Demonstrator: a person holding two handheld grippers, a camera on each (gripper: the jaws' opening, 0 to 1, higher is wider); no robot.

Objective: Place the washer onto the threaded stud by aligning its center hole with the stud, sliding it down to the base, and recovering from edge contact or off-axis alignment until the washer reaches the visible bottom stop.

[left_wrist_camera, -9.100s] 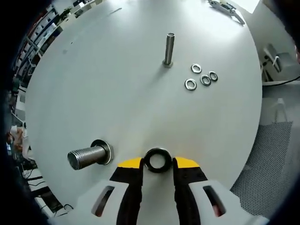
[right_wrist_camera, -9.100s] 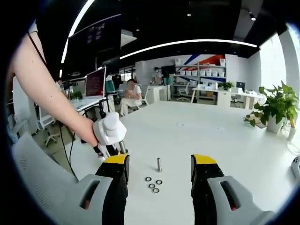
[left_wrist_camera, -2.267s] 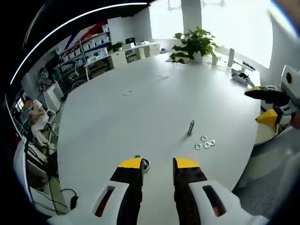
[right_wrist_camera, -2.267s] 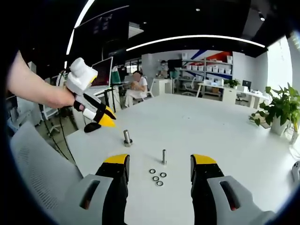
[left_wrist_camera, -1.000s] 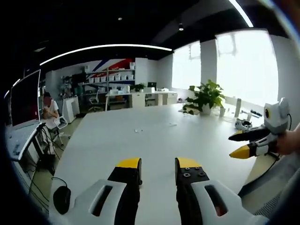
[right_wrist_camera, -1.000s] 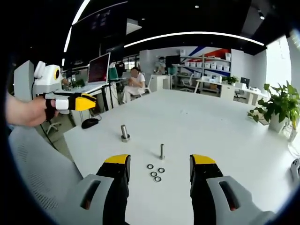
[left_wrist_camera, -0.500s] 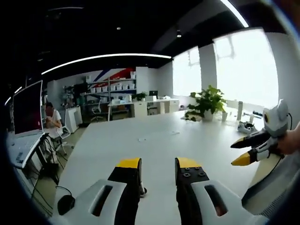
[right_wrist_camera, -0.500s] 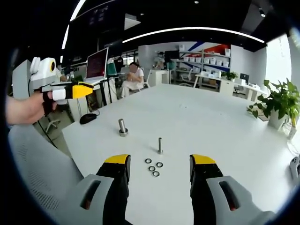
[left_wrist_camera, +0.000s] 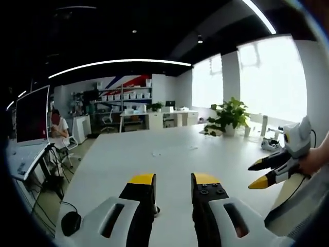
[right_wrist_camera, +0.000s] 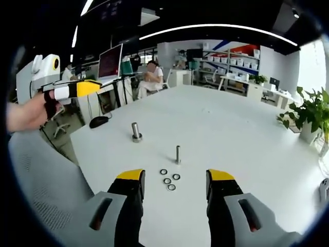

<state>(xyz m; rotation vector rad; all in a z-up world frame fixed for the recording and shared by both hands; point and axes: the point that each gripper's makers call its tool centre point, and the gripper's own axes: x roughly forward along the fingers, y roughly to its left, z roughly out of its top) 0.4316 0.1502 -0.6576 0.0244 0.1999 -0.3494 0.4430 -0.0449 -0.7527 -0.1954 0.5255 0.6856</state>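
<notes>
A: What is showing at nine o'clock in the right gripper view?

B: The left gripper is hanging there off the table edge in a hand, empty as far as I can see; in its own view its jaws are standing a modest gap apart with nothing between them. Nine seconds ago it was clamping a washer right beside the thick stud.

A: And where is that washer sitting now?

B: A ring is lying around the foot of the thick threaded stud, at about eleven o'clock from centre on the white table. I cannot tell whether it is the washer or the stud's own base.

A: Moving rightward?

B: The thin stud is standing upright near centre, with four loose washers clustered just beside it toward six o'clock.

A: The right gripper?

B: The right gripper is holding its jaws wide apart, empty. Compared with half a second ago, the table is lying lower in its view; the camera is tilting. In the left gripper view it is showing at three o'clock, jaws parted.
</notes>
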